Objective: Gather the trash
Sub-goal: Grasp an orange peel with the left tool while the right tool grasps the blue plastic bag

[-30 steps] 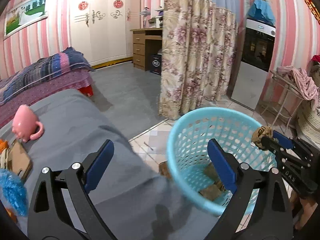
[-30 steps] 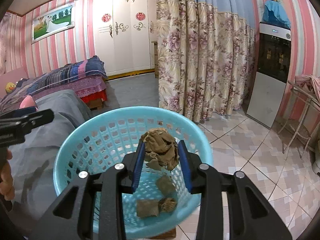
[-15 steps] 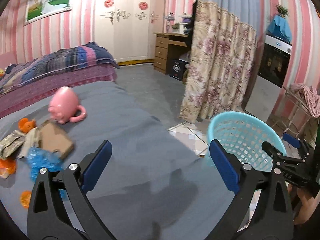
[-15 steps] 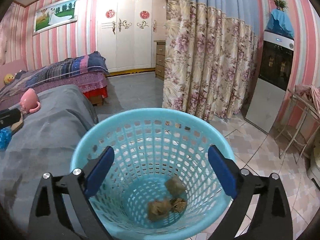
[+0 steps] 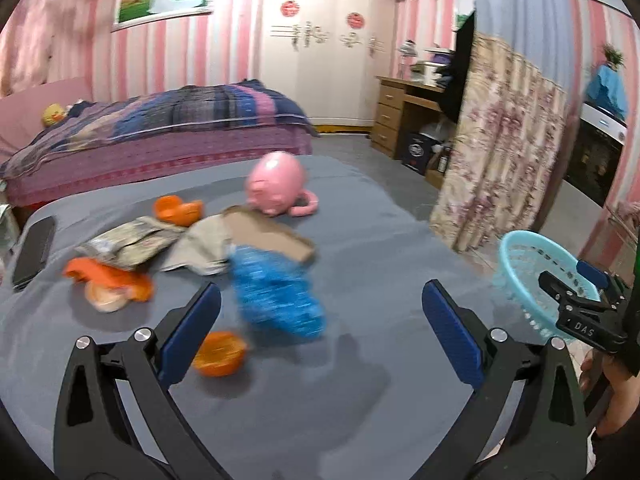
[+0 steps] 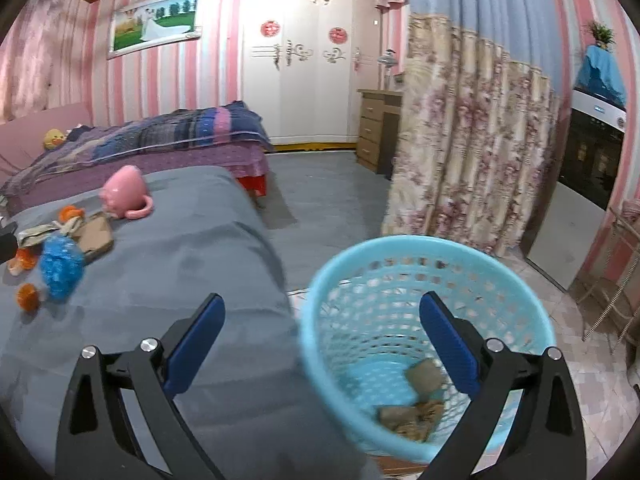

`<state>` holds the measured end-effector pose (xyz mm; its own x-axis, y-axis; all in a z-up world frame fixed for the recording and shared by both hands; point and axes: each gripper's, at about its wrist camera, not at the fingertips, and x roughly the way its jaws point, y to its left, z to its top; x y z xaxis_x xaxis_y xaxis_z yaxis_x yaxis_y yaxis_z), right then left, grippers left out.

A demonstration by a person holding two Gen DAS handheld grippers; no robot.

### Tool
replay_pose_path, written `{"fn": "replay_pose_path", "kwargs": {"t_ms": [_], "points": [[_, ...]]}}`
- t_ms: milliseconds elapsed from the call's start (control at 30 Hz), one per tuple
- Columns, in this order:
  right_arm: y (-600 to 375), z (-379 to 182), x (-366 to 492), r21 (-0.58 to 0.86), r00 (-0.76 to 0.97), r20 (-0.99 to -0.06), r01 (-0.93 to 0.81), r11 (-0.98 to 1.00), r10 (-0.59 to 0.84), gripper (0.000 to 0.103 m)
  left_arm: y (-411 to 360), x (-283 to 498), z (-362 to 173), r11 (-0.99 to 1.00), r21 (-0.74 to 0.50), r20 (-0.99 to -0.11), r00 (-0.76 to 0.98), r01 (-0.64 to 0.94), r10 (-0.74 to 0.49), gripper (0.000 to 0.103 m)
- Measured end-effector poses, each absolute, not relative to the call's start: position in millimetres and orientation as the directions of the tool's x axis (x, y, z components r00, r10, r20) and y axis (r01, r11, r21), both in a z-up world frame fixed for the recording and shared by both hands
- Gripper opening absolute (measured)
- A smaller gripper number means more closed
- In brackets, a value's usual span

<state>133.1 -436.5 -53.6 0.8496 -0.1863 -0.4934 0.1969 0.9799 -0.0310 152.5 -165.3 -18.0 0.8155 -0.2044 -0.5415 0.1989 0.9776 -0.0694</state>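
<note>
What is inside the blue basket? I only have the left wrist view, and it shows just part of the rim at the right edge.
Observer: The right wrist view looks down into the basket. A few brown crumpled scraps lie at its bottom; the rest of it is bare.
Operator: Is the right claw carrying another piece? I see only its tip.
Observer: No. The right claw is open above the near rim of the basket. Its jaws have just been opening, and nothing is between its blue pads.
</note>
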Motion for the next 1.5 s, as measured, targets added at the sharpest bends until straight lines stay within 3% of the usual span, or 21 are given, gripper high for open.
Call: {"fn": "replay_pose_path", "kwargs": {"t_ms": [367,667,767,833,900,1000,1267,1500], "points": [[-375.1,-59.8,143.4,-0.040,0.849,-0.519,0.097,0.994,-0.104,0.097,-94.0,156.0,-59.9,0.996,-0.037,-0.621,0.778,0.087,-0.091,0.097],[-363.3,-64.5,154.4,-0.039,0.827,-0.553,0.101,0.994,-0.106,0.098,-81.1,179.6,-83.7,0.989,-0.107,-0.692,0.707,0.100,-0.146,0.096],[-355.9,-64.5,156.6,-0.061,0.825,-0.554,0.090,0.994,-0.109,0.098,-92.2,191.0,-85.6,0.982,-0.108,-0.709,0.681,0.154,-0.185,0.083],[-350.6,-62.5,158.5,-0.069,0.827,-0.551,0.082,0.994,-0.106,0.098,-100.0,199.2,-91.2,0.976,-0.112,-0.732,0.649,0.185,-0.207,0.061],[-344.6,-59.7,159.8,-0.074,0.832,-0.544,0.074,0.995,-0.103,0.098,-103.3,200.8,-95.0,0.975,-0.108,-0.747,0.631,0.197,-0.210,0.045],[-334.2,-55.6,162.5,-0.071,0.840,-0.535,0.057,0.996,-0.087,0.098,-100.4,195.0,-92.5,0.971,-0.120,-0.730,0.645,0.205,-0.227,0.034],[-284.3,-54.0,171.6,-0.046,0.858,-0.513,-0.037,0.998,0.008,0.098,-54.2,170.5,-69.5,0.997,-0.029,-0.632,0.772,0.071,-0.073,0.034],[-240.3,-58.3,190.3,-0.031,0.853,-0.515,-0.121,0.992,0.088,0.098,8.5,166.7,-68.3,0.994,0.001,-0.602,0.794,-0.112,0.090,0.034]]}}
